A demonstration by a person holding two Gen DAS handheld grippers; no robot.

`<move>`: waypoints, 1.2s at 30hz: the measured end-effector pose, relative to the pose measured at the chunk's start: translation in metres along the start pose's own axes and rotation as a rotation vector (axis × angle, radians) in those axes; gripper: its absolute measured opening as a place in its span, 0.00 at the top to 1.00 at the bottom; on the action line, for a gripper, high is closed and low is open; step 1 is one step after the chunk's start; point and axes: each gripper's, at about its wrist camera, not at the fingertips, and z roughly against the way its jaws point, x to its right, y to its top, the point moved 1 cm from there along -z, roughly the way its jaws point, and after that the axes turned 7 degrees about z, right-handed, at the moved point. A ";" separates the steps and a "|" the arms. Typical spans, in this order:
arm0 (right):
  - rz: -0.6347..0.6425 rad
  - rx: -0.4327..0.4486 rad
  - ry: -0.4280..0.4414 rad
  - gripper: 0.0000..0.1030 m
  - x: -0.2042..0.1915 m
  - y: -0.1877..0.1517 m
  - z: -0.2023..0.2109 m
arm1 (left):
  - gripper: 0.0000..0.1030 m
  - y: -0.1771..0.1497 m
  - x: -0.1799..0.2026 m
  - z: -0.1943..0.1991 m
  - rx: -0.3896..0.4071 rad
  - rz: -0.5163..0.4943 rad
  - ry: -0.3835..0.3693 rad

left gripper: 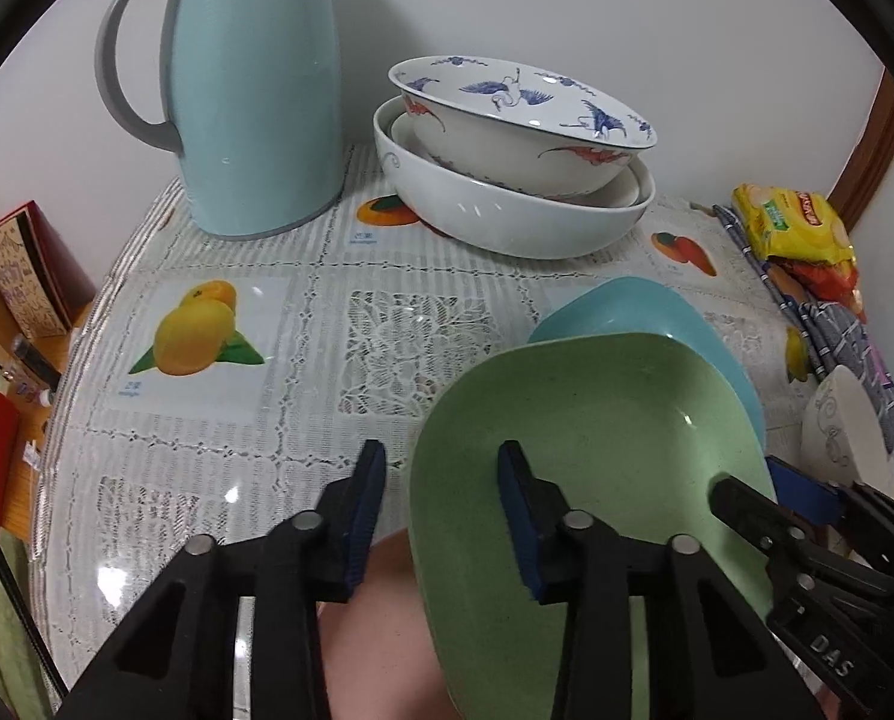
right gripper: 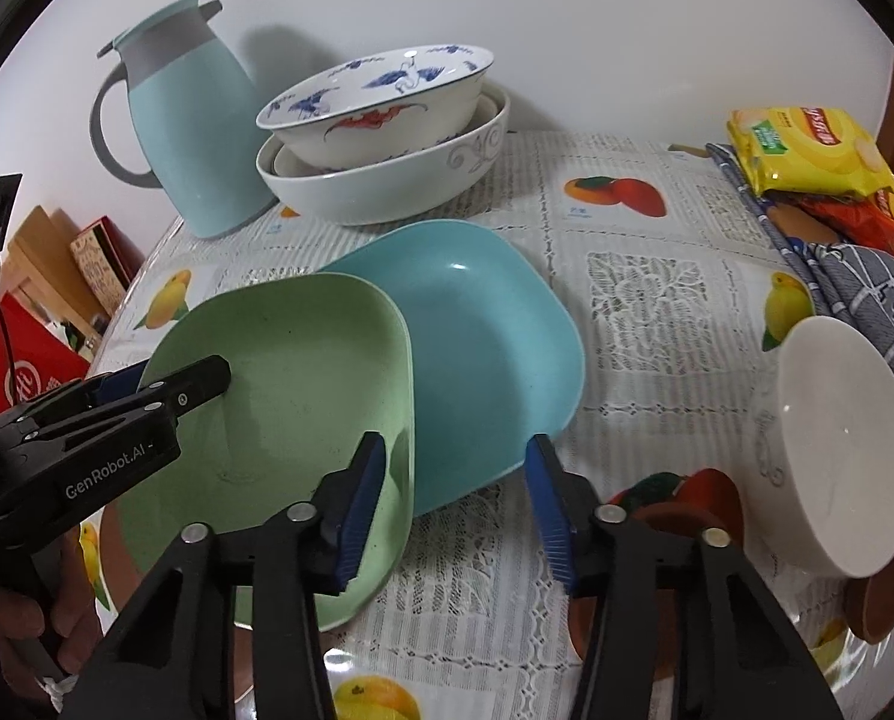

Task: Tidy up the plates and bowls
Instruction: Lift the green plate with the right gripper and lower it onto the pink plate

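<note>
On your left, the thermos jug [left gripper: 255,90] is standing at the back of the worktop [left gripper: 219,420], with the stacked white bowls [left gripper: 513,180] just beside it; leave those alone for now; your left claw [left gripper: 441,516] is straddling the near left rim of the green plate [left gripper: 597,450], one pad inside the dish and one outside, not yet pressing, so it is reading as released around the rim; be seating the rim deep between the pads before you are squeezing; moving right, the green plate is overlapping the blue plate [right gripper: 489,348], which is lying partly under it; your right claw [right gripper: 453,504] is hanging released over the green plate's right edge and the blue plate's near corner, gripping nothing; I judge you should be choosing one rim only, so you are not pinching both plates; furthest right, a white bowl [right gripper: 843,450] is sitting well apart, waiting
</note>
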 end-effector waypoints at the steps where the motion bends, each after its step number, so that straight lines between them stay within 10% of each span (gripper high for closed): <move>1: 0.005 0.003 0.000 0.63 -0.001 0.001 0.000 | 0.76 0.000 0.001 0.000 0.000 -0.003 -0.006; 5: 0.007 0.004 0.034 0.90 -0.003 0.003 -0.001 | 0.87 -0.001 0.002 0.003 -0.002 -0.010 -0.028; 36: 0.098 0.066 0.060 0.93 -0.049 -0.019 0.042 | 0.91 -0.058 -0.039 0.066 0.008 0.100 0.028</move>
